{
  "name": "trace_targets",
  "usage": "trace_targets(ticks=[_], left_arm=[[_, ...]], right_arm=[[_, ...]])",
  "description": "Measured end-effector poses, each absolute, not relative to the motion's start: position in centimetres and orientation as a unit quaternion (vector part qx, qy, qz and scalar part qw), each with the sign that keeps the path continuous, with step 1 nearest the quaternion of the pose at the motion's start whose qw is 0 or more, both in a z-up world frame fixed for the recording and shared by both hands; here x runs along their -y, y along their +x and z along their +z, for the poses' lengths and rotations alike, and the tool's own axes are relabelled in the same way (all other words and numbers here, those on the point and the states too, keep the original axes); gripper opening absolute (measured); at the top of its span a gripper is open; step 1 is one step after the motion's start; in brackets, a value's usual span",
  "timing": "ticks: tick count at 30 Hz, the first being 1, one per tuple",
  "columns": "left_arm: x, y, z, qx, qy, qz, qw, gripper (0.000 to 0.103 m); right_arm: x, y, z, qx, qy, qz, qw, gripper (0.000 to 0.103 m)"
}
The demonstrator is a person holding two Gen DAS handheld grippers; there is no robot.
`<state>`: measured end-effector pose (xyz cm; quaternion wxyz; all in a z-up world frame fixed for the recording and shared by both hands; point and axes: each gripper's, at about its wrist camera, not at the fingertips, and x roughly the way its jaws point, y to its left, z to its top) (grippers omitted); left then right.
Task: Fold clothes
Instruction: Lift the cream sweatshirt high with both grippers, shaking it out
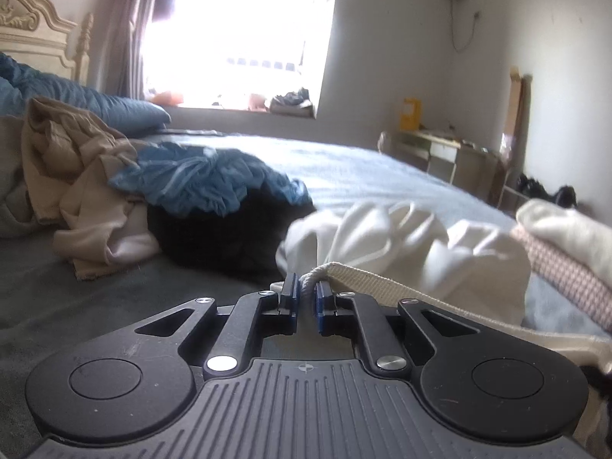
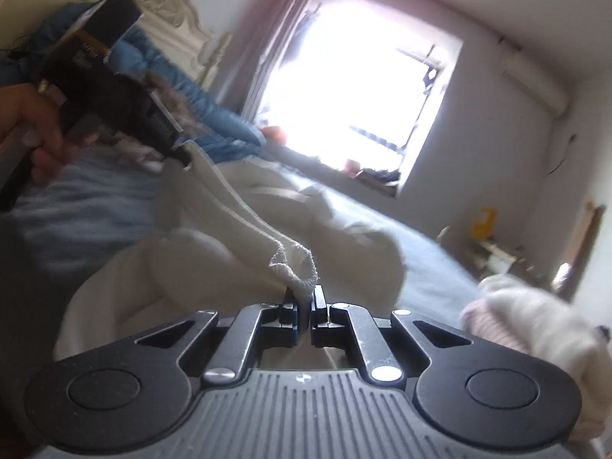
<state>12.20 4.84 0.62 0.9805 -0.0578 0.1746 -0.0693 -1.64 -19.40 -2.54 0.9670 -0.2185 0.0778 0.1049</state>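
Observation:
A cream garment (image 1: 405, 244) lies bunched on the bed, its ribbed hem band (image 1: 367, 279) stretched taut. My left gripper (image 1: 306, 294) is shut on one end of that band, low over the bed. In the right wrist view the same cream garment (image 2: 214, 252) hangs between both grippers. My right gripper (image 2: 305, 304) is shut on a looped bit of the ribbed edge (image 2: 294, 267). The left gripper (image 2: 183, 153) shows there at upper left, held by a hand (image 2: 34, 134), gripping the band's far end.
A pile of clothes sits to the left: a tan garment (image 1: 76, 176), a blue one (image 1: 199, 179) and a black one (image 1: 214, 237). A folded pink-and-white stack (image 1: 566, 237) lies at right. The bed sheet (image 1: 363, 168) stretches toward a window; a desk (image 1: 451, 157) stands beyond.

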Motion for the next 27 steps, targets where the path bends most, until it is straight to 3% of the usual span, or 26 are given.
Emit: trace_targets(ticks=[8, 13, 18, 20, 24, 27], left_arm=[[-4.2, 10.5, 12.0, 0.0, -0.1, -0.061, 0.993, 0.007], [-3.3, 8.5, 21.2, 0.13, -0.099, -0.042, 0.986, 0.001], [-3.4, 7.5, 27.3, 0.136, -0.106, -0.084, 0.981, 0.003], [-2.9, 6.7, 26.4, 0.127, -0.096, -0.108, 0.981, 0.005], [-0.9, 6.4, 20.7, 0.055, -0.042, -0.174, 0.982, 0.039], [0.8, 6.8, 15.6, -0.009, -0.004, -0.221, 0.975, 0.045]], right_arm=[[20.0, -1.6, 9.1, 0.134, -0.249, 0.037, 0.958, 0.006], [21.7, -1.9, 18.3, 0.238, -0.237, 0.012, 0.942, 0.006], [24.6, -2.2, 25.5, 0.27, -0.208, 0.009, 0.94, 0.006], [26.0, -2.4, 27.6, 0.275, -0.199, 0.011, 0.941, 0.006], [28.9, -5.1, 25.4, 0.272, -0.2, 0.013, 0.941, 0.006], [30.6, -6.8, 22.7, 0.246, -0.199, 0.009, 0.949, 0.006]])
